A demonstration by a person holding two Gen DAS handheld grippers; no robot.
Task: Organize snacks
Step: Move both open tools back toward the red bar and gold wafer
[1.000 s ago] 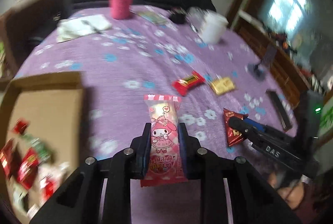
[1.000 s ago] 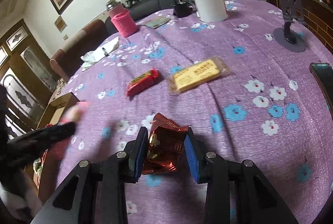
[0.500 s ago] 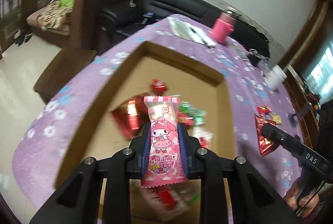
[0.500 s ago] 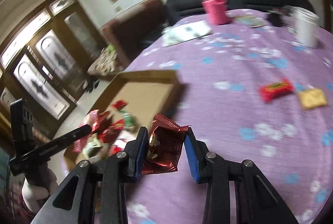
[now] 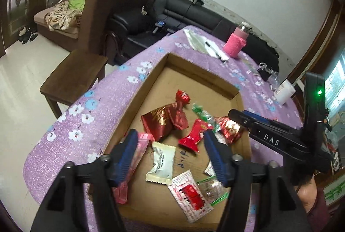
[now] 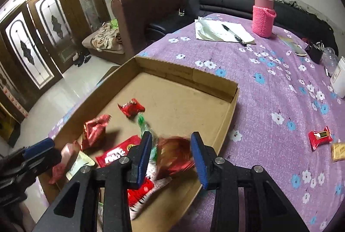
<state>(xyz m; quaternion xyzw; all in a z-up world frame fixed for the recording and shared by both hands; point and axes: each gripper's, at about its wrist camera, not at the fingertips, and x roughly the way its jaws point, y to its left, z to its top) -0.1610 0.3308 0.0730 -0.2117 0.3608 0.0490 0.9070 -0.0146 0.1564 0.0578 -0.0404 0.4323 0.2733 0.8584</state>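
Jaws spread (both), poised over cardboard tray [image 5: 163, 61].

We read "DAS" in white letters on the black arm of the right gripper [image 5: 238, 116], at the right of the left wrist view. Snack wrapper print and box scribbles stay illegible to us.

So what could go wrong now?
The pink packet lies against the left wall of the box by the left gripper, so it might tip out onto the cloth. The red packet under the right gripper looks blurred, mid-drop near the right wall. Two snacks remain outside and could be forgotten.
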